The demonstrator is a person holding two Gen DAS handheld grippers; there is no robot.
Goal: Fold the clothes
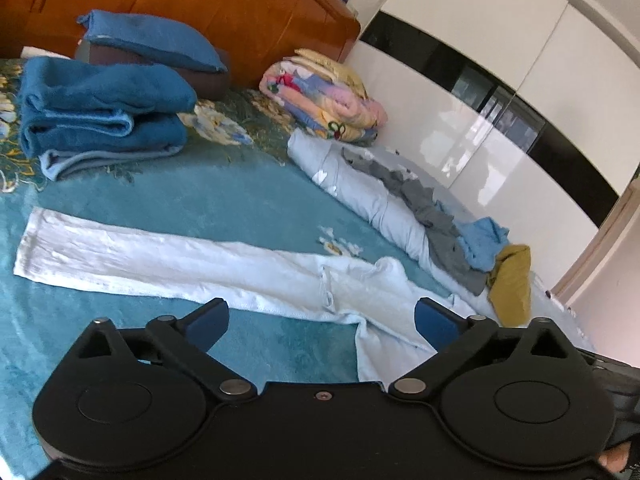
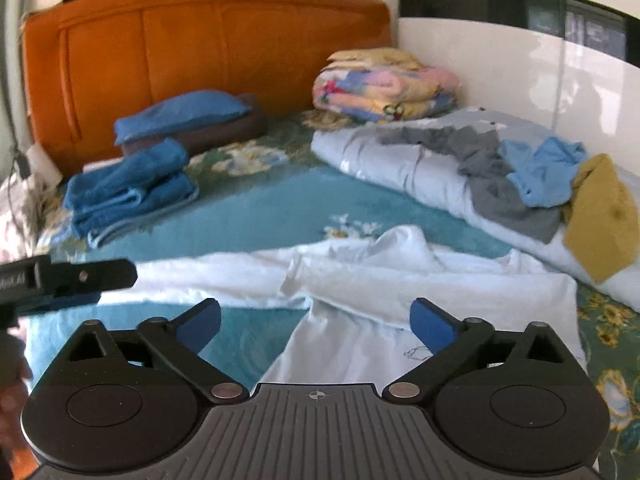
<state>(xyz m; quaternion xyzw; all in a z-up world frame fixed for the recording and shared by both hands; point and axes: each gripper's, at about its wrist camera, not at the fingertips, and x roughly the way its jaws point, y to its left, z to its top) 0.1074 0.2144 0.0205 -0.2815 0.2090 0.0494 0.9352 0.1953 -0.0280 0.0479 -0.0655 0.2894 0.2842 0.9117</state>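
Observation:
A white garment point(image 1: 168, 260) lies on the teal bedspread point(image 1: 224, 196). One long sleeve stretches flat toward the left; its body bunches at the near right. In the right wrist view the same white garment point(image 2: 400, 280) lies partly folded over itself. My left gripper point(image 1: 320, 320) hangs above the garment's near edge, open, with nothing between its blue pads point(image 1: 208, 326). My right gripper point(image 2: 316, 322) is open too, above the garment's near part, its pads point(image 2: 434, 326) empty. The left gripper's black body point(image 2: 68, 276) shows at the left edge of the right wrist view.
Folded blue towels point(image 1: 100, 116) and a blue pillow point(image 1: 152, 38) sit near the orange headboard point(image 2: 200, 48). A folded patterned quilt point(image 1: 324, 96) lies at the back. A pale blue duvet point(image 2: 400, 160) carries grey point(image 2: 480, 160), blue point(image 2: 544, 168) and mustard clothes point(image 2: 600, 216). White wardrobe point(image 1: 500, 80) stands beyond.

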